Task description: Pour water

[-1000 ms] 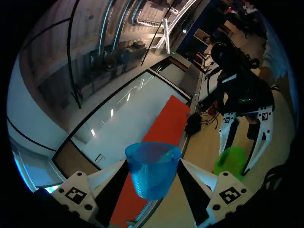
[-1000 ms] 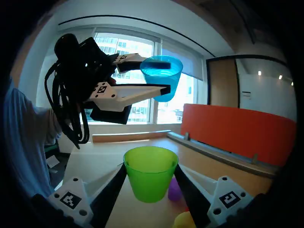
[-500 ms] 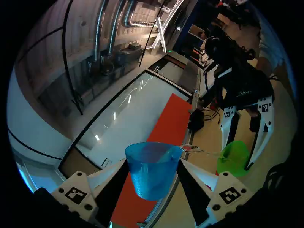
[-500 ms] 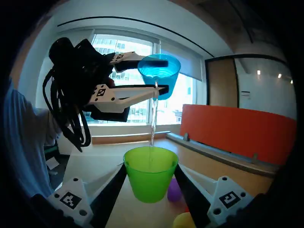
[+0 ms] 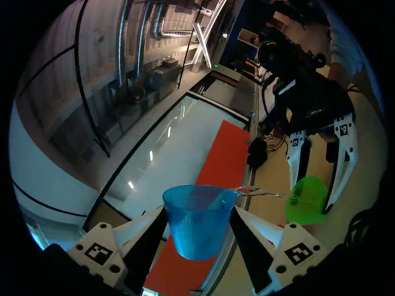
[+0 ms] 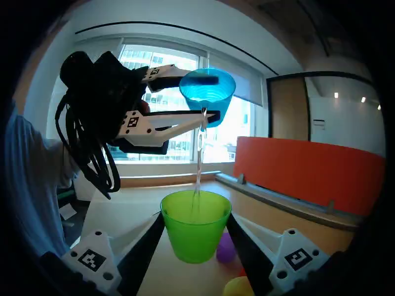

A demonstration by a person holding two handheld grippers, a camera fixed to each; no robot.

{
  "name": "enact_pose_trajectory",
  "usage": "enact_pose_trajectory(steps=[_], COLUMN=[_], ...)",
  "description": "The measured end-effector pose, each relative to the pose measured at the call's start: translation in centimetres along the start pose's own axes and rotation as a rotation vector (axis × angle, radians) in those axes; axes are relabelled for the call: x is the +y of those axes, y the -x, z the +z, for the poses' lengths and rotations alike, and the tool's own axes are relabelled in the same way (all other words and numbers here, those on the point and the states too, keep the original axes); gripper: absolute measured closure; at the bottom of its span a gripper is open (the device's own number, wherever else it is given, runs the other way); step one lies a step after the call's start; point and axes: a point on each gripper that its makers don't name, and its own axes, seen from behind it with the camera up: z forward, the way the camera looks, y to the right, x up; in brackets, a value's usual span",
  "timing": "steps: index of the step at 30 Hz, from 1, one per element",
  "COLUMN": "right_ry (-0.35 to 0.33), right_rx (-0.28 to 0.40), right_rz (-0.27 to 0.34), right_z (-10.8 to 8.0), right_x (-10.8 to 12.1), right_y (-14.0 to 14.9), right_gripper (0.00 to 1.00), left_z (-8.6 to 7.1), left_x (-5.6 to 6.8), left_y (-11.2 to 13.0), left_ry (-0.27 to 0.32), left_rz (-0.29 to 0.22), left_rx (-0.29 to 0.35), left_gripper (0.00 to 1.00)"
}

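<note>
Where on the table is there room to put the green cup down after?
In the right gripper view, the bare tabletop left of the green cup, up to the wooden ledge under the window, looks free. Just right of the cup it is crowded: a purple ball and a yellow ball lie there. Another bare strip runs along the orange divider.

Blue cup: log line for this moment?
phase: pouring | left gripper: shut on blue cup, tilted | water stream: into green cup | right gripper: shut on green cup
</note>
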Motion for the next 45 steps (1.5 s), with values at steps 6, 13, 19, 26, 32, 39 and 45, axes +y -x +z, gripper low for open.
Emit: enact_pose_trajectory(steps=[6,13,19,26,32,39,45], right_ry=[0.0,0.002,0.002,0.004,0.003,0.004,0.004], right_rx=[0.002,0.003,0.006,0.01,0.01,0.013,0.015], right_rz=[-0.004,-0.005,-0.004,-0.003,-0.005,-0.009,-0.009], right_z=[0.0,0.0,0.0,0.0,0.0,0.0,0.0], right_x=[0.0,0.2,0.3,0.4,0.4,0.4,0.5], right_y=[-0.1,0.0,-0.1,-0.1,-0.1,-0.2,-0.1], right_gripper=[0.11,0.11,0.11,0.11,0.11,0.11,0.11], left_z=[0.2,0.2,0.3,0.3,0.3,0.3,0.4], left_x=[-0.2,-0.4,-0.5,-0.7,-0.8,-1.1,-1.1], left_y=[-0.2,-0.3,-0.5,-0.6,-0.8,-1.0,-1.3], left_ry=[-0.005,-0.013,-0.018,-0.021,-0.024,-0.026,-0.022], left_rz=[0.028,0.067,0.095,0.132,0.157,0.195,0.22], left_rx=[0.001,-0.001,0.002,0.003,0.006,0.009,0.014], left_gripper=[0.16,0.16,0.16,0.16,0.16,0.16,0.16])
